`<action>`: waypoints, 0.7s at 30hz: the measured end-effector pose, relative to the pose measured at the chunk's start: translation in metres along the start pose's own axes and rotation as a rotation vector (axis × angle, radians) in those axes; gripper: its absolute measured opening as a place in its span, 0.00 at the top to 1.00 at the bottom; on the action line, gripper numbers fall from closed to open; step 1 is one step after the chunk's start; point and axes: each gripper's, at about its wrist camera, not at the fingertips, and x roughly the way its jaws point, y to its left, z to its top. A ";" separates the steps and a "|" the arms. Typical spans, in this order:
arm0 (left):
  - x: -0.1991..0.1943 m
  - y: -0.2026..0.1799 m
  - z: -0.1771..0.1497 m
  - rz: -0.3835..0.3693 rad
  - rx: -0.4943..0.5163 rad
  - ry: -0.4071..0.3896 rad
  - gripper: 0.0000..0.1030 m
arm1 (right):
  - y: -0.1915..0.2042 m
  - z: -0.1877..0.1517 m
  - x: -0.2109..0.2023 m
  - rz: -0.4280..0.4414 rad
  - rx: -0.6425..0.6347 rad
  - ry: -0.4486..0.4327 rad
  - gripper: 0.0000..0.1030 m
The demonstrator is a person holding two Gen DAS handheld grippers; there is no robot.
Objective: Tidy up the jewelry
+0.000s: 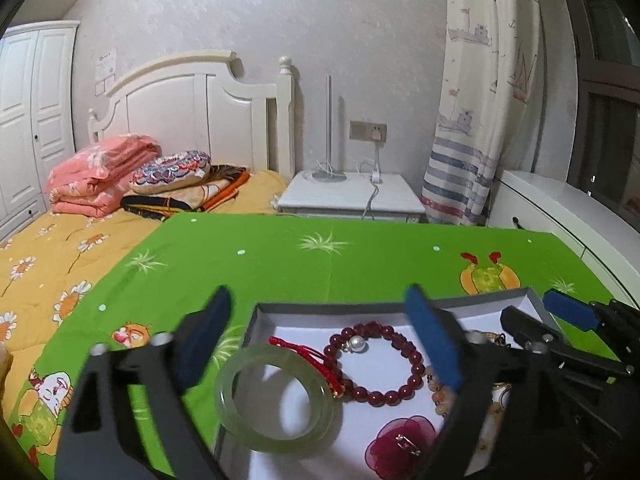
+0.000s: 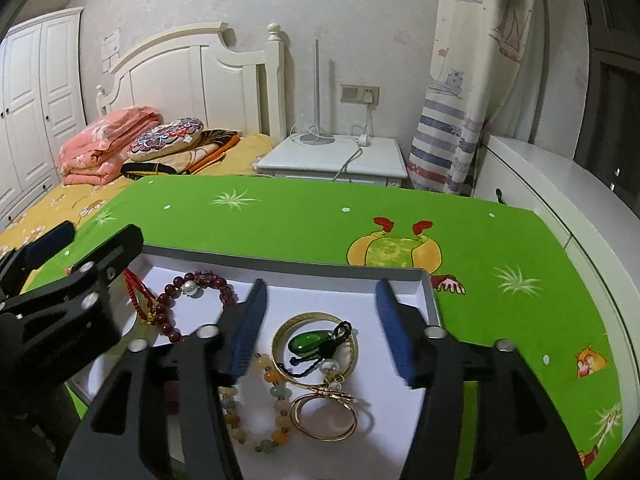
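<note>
From the left wrist camera, the left gripper (image 1: pixel 320 336) is hovering with its blue-padded fingers (image 1: pixel 434 344) spread wide and gripping nothing; below it a shallow white box (image 1: pixel 360 306) is sitting on a green cartoon-print cloth (image 1: pixel 320 256); a pale green jade bangle (image 1: pixel 276 396) is leaning over the box's left wall, half in and half out; a red cord (image 1: pixel 308 354) is lying just beside it, touching a dark red bead bracelet (image 1: pixel 376 360) that is carrying one pearl-like bead; a maroon fabric flower (image 1: pixel 404 444) is resting nearer the camera; the right gripper (image 1: pixel 560 320) is showing at the right edge over the box's far corner.

From the right wrist camera, the right gripper (image 2: pixel 320 328) is hanging wide apart over the same box (image 2: pixel 424 292), clasping nothing; between its fingers a gold bangle (image 2: pixel 280 332) is lying under a green glass pendant (image 2: pixel 306 340) on a dark cord; a second gold ring-shaped piece (image 2: pixel 324 418) is sitting closer, and a string of pale multicoloured beads (image 2: pixel 272 412) is curling to the left; the dark red bracelet (image 2: pixel 172 300) is lying further left, beneath the left gripper (image 2: pixel 80 252).
</note>
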 end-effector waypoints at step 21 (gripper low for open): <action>-0.121 0.023 -0.024 -0.073 0.026 -0.103 0.04 | 0.016 -0.040 -0.116 -0.054 -0.070 -0.146 0.18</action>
